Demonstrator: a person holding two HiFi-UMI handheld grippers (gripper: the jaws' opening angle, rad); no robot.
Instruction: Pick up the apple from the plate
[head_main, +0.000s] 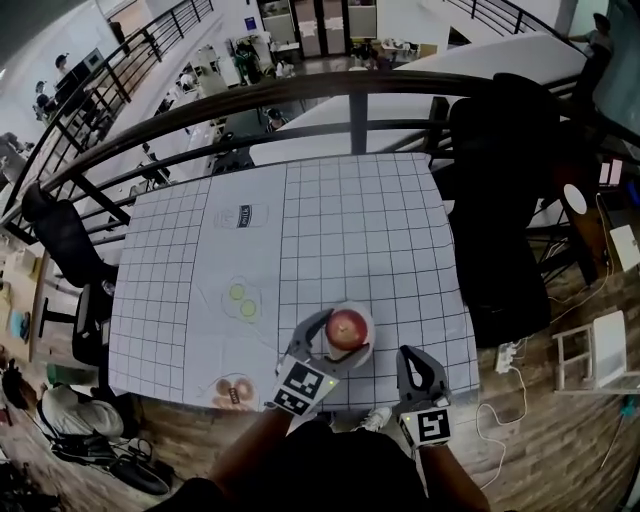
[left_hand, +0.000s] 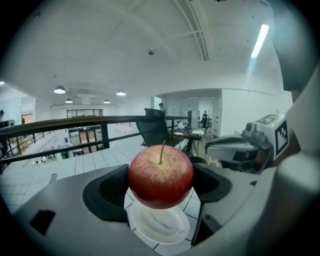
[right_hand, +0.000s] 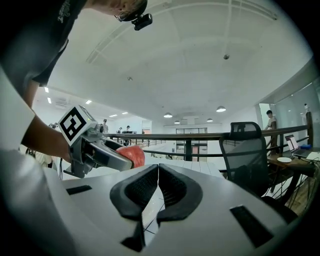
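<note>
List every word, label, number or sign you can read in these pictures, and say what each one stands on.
No text is readable.
Printed logo on the tablecloth: too small to read.
Square markers on the left gripper and right gripper: coded patterns, no letters or numbers.

Red yellow-flecked apple (left_hand: 160, 175), white plate (left_hand: 160, 227), white black-gridded tablecloth (head_main: 340, 220), black office chair (head_main: 500, 200)
</note>
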